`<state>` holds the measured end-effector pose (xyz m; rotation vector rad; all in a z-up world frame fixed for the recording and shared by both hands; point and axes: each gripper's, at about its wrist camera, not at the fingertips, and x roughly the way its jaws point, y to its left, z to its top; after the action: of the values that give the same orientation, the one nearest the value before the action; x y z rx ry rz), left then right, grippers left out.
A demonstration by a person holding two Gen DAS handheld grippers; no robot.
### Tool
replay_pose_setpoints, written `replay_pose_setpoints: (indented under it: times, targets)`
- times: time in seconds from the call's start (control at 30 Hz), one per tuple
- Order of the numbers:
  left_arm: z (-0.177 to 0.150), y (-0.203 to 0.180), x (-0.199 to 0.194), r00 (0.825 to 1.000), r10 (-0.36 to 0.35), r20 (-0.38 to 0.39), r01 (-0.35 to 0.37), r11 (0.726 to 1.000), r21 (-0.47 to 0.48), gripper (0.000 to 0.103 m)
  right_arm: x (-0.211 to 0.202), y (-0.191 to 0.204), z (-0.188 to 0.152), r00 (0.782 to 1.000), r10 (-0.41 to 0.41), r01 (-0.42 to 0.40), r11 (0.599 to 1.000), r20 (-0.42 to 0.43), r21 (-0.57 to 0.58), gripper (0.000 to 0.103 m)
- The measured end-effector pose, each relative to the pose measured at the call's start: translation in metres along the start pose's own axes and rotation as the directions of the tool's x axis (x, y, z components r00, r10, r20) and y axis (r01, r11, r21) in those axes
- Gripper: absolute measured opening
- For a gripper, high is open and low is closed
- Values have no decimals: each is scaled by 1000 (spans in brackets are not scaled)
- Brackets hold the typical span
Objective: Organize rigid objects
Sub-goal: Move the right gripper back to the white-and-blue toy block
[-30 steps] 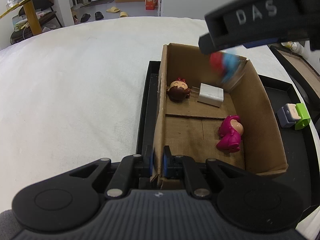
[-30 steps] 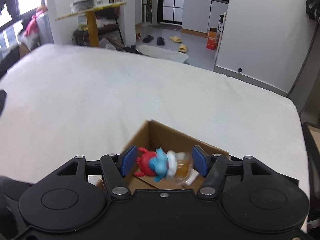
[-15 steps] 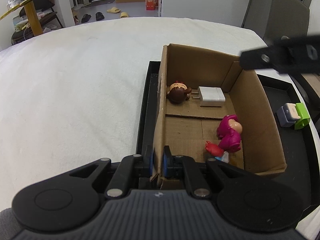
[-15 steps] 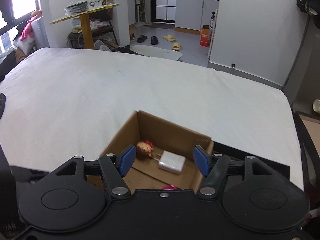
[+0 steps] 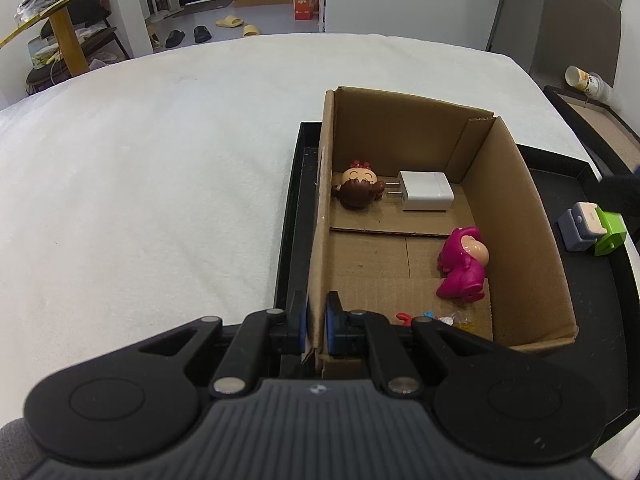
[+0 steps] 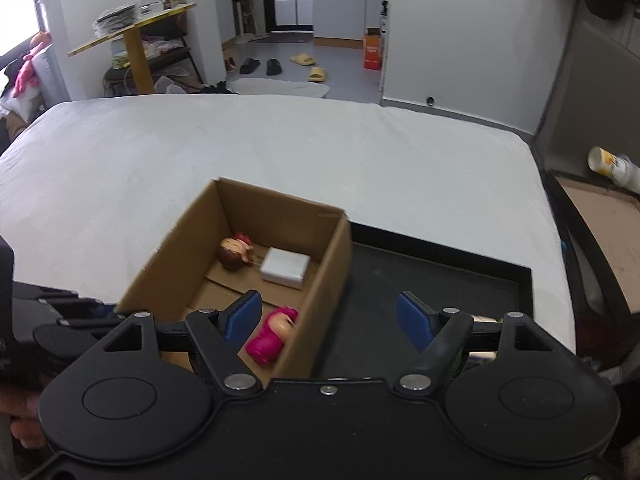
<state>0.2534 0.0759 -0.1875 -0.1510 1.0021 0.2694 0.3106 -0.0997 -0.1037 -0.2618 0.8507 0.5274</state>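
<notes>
Clamping the near left wall of the cardboard box between its pads, the left tool steadies the box on the black tray, which sits on the white surface. The right tool hangs above the near right wall of the box with its pads wide apart and nothing between them. Inside the box lie a brown-haired doll and a white charger at the far end, a pink figure to the right, and a small red and blue toy at the near edge, half hidden behind the left tool. Outside, on the right part of the tray, a grey and green toy waits well apart from the box, probably the next thing to fetch. The risk lies in the thin cardboard: if the left tool pulls or twists, the wall could buckle or the box slide across the tray. The right tool could also knock the right wall as it swings towards the tray, tipping the light box and spilling the toys.
</notes>
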Motion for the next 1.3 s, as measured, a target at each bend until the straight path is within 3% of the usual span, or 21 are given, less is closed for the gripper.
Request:
replay_pose_setpoints:
  times: [0.53, 1.3]
  targets:
    - [1, -6, 2, 1000, 28, -5, -28, 999, 21, 8, -3, -49, -33, 999, -51, 53, 989, -19, 135, 76]
    - [1, -12, 3, 998, 62, -5, -62, 997, 51, 9, 26, -105, -39, 993, -115, 118, 982, -26, 147, 74]
